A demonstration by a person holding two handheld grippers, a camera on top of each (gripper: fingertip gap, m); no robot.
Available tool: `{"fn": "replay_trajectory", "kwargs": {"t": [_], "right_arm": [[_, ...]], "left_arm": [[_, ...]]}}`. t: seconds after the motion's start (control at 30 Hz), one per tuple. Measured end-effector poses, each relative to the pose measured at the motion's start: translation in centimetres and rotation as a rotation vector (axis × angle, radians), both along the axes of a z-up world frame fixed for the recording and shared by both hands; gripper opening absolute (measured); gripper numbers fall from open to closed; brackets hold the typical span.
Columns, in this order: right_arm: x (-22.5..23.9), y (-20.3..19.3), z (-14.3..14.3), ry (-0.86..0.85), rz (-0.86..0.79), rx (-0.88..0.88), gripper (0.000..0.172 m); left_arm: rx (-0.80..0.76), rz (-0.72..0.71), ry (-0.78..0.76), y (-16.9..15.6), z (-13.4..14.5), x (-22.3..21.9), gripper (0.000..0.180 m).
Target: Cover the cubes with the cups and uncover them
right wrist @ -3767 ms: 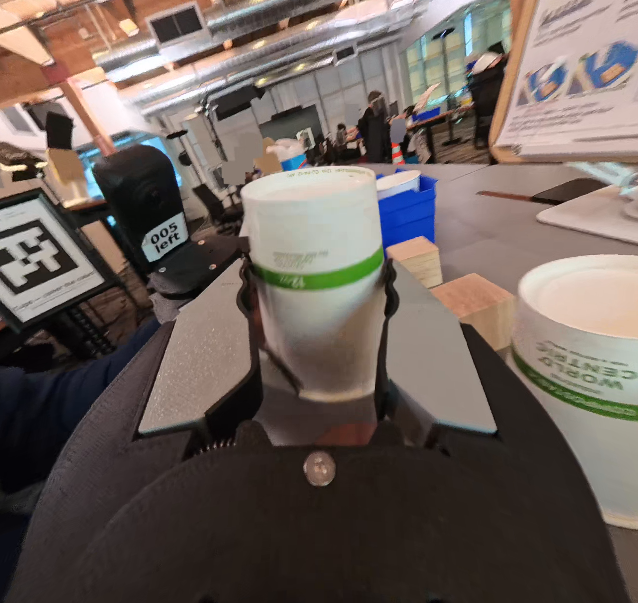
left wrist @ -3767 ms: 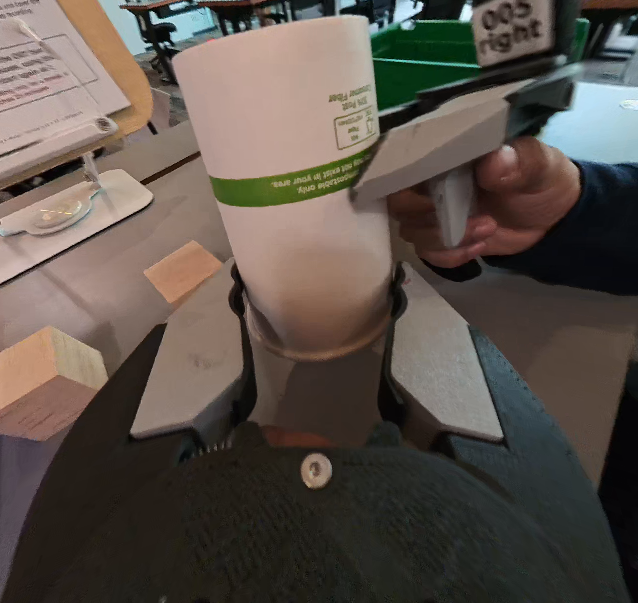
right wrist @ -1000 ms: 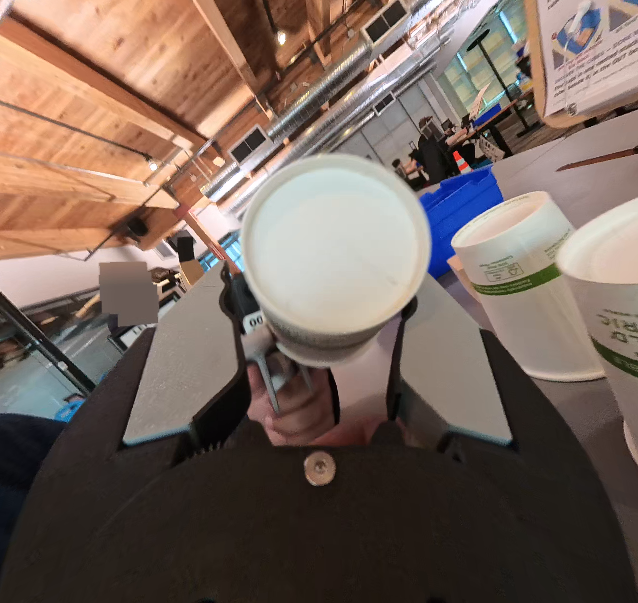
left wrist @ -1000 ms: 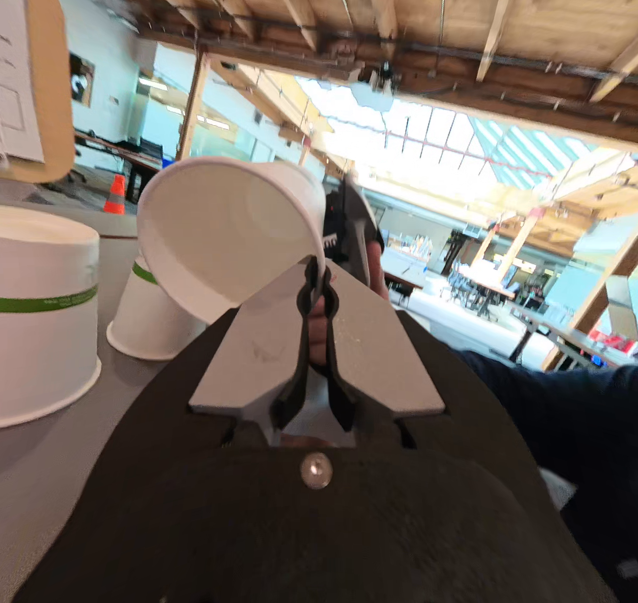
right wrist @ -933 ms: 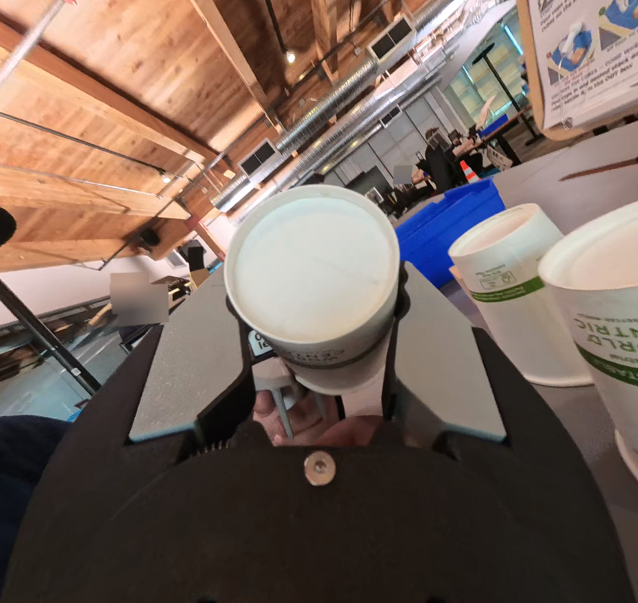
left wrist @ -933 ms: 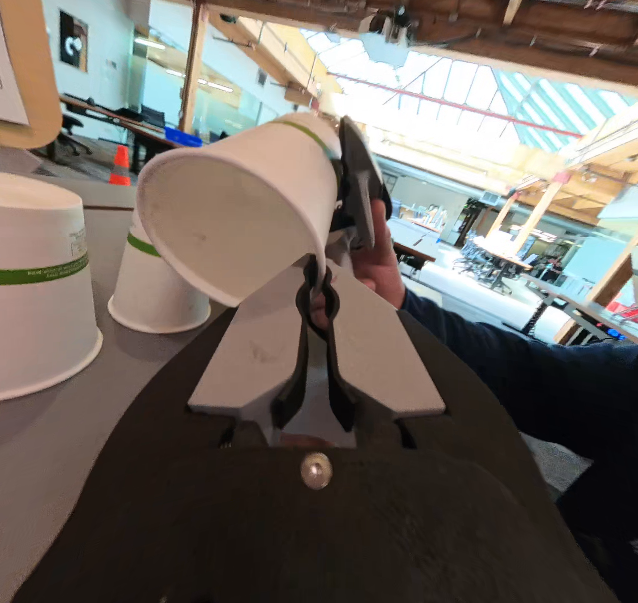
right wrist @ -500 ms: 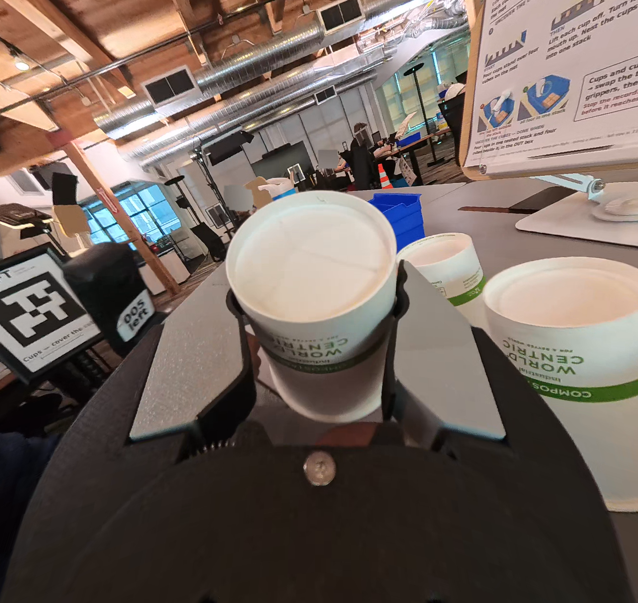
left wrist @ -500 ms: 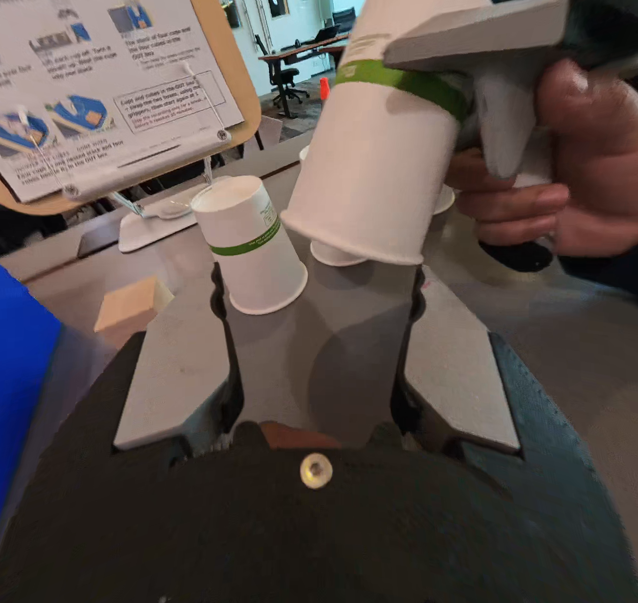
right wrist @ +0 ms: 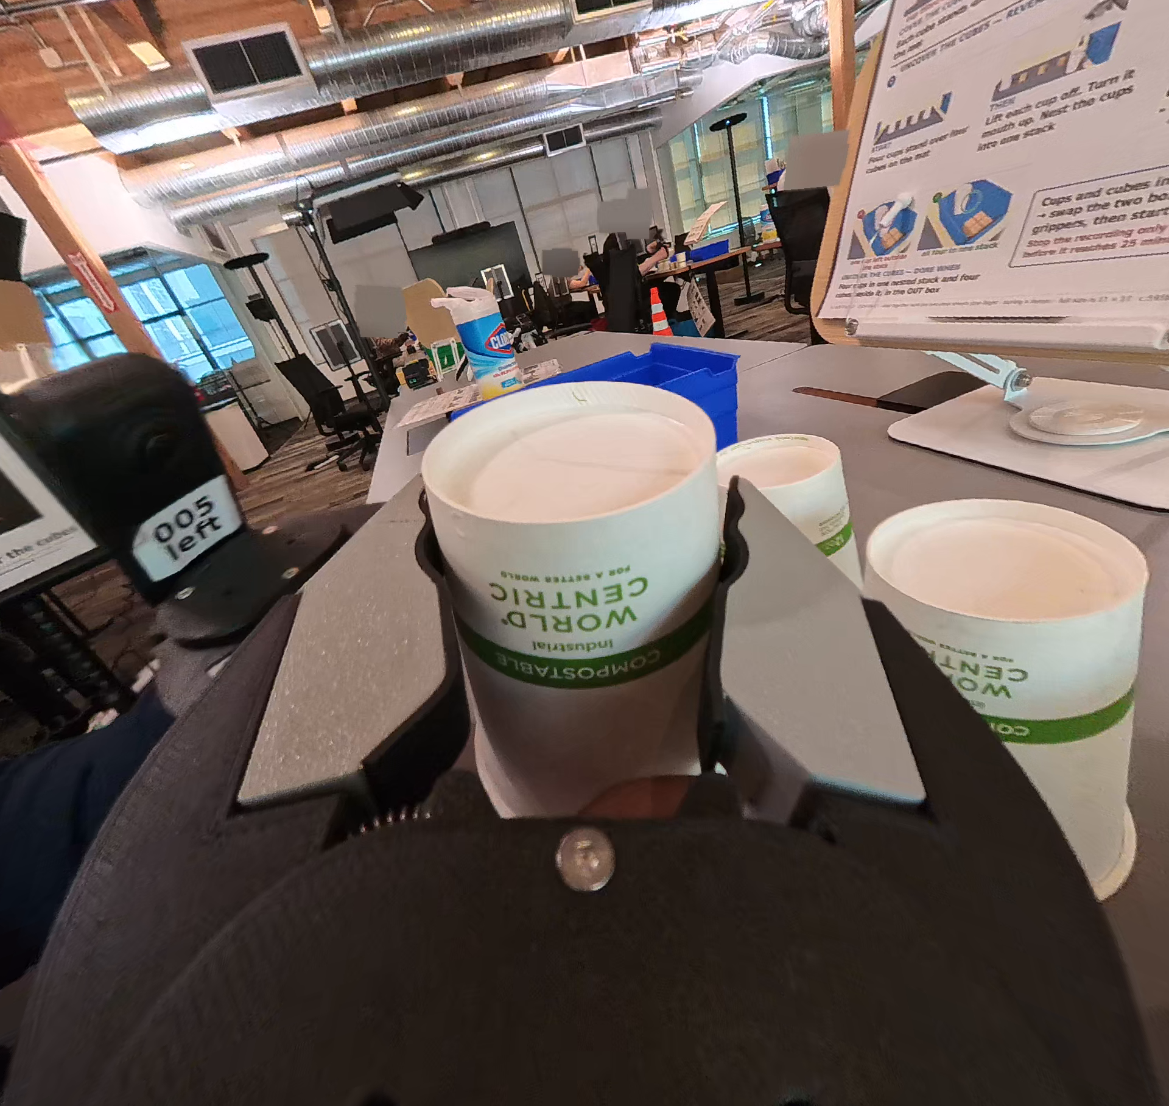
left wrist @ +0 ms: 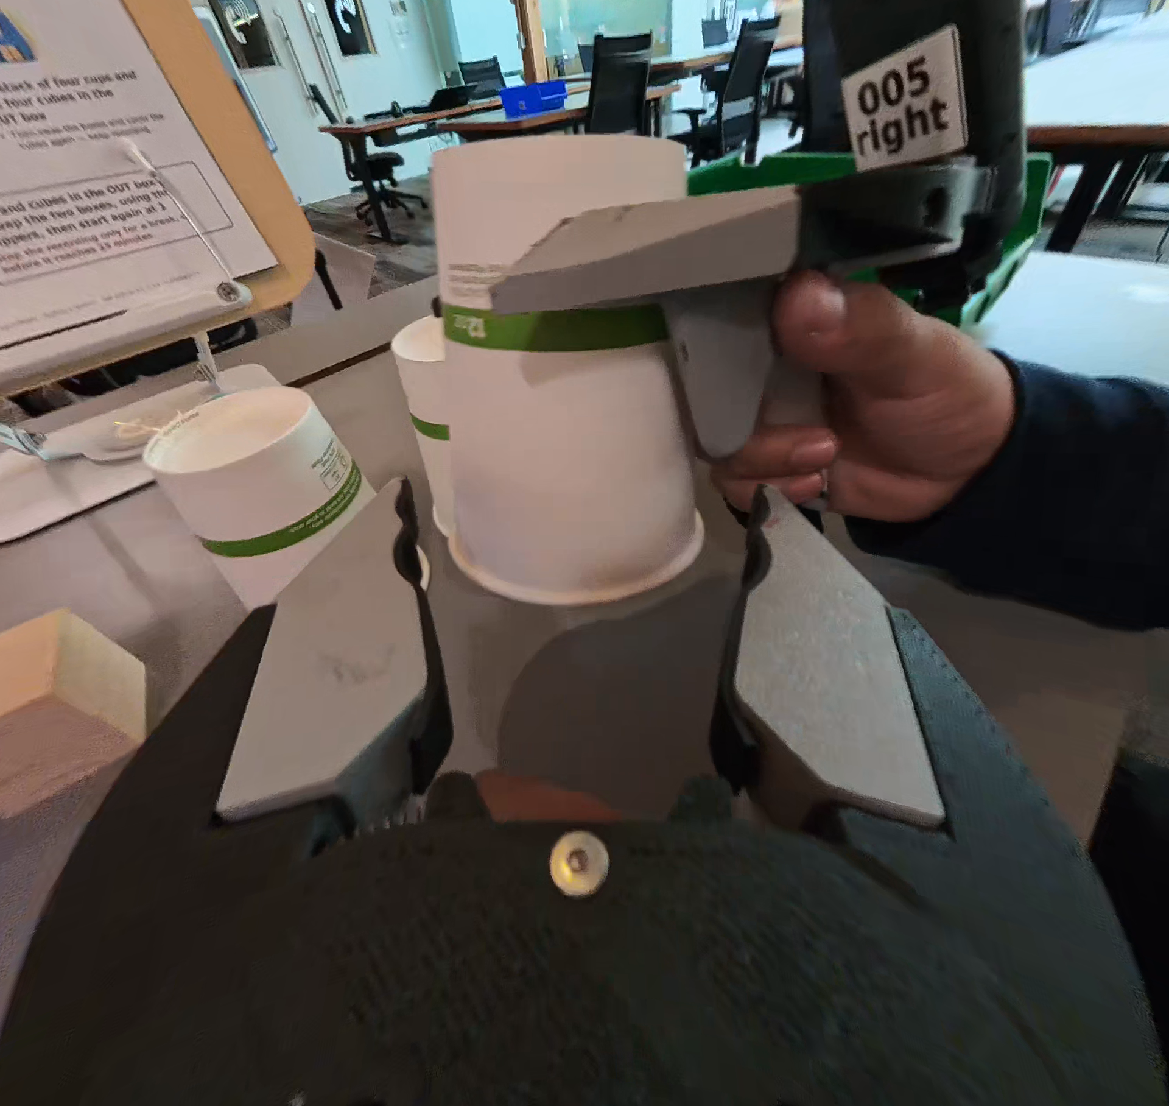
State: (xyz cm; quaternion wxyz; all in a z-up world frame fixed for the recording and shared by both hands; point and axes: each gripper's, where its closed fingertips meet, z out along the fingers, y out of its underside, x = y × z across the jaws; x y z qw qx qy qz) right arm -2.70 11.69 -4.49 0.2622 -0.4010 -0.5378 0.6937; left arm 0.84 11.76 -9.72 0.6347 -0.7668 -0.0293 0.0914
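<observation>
The right tongs (right wrist: 572,544) clamp a white cup (right wrist: 569,569) upside down, long axis vertical, its rim down on the grey table (left wrist: 632,664); half a second ago it hung tilted above the table. The left tongs (left wrist: 579,544) stand wide, bare, pads clear of the rim. 2 more inverted cups (right wrist: 1006,664) crowd one side; a wooden cube (left wrist: 57,696) sits by the table's near-left edge.

Each camera rides just behind its own gripper's fingers, low over the grey table (left wrist: 601,683). They face each other from opposite sides, both very close on the same upturned white cup (left wrist: 569,455) (right wrist: 582,601).
</observation>
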Motion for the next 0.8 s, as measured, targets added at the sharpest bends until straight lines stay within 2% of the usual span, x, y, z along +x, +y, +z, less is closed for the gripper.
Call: {"fn": "replay_trajectory", "kwargs": {"t": [0.07,0.13,0.2,0.23,0.3,0.43,0.5,0.57,0.7,0.8], "right_arm": [[0.4,-0.8,0.2,0.003,0.052,-0.009,0.088],[0.8,-1.9,0.0,-0.008,0.12,-0.013,0.088],[1.2,-3.0,-0.4,-0.016,0.175,0.016,0.088],[1.4,-3.5,-0.6,-0.022,0.201,0.026,0.089],[1.7,-4.1,-1.2,-0.048,0.238,0.047,0.09],[1.6,-4.4,-1.8,-0.079,0.259,0.038,0.088],[1.2,-4.1,-1.8,-0.071,0.224,0.022,0.082],[1.0,-3.5,-1.5,-0.058,0.19,0.012,0.08],[0.7,-2.4,-1.0,-0.05,0.154,-0.037,0.072],[0.5,-2.3,-1.3,-0.063,0.155,-0.047,0.07]], "left_arm": [[0.016,0.022,-0.031,-0.2,0.0,-0.9,0.097],[-0.011,0.023,-0.034,0.1,-0.4,-1.1,0.114],[-0.048,-0.025,-0.04,0.5,-0.9,-0.4,0.114],[-0.057,-0.052,-0.029,0.7,-1.0,-0.1,0.112],[-0.1,-0.142,-0.027,0.7,-1.7,1.1,0.092],[-0.127,-0.148,0.0,0.0,-2.3,0.3,0.087],[-0.125,-0.092,0.017,-0.7,-2.2,-1.3,0.087],[-0.069,0.014,0.015,-1.8,-0.9,-4.3,0.087],[0.141,0.394,-0.017,-5.5,3.3,-15.1,0.088],[0.08,0.461,-0.102,-5.3,1.6,-20.4,0.089]]}}
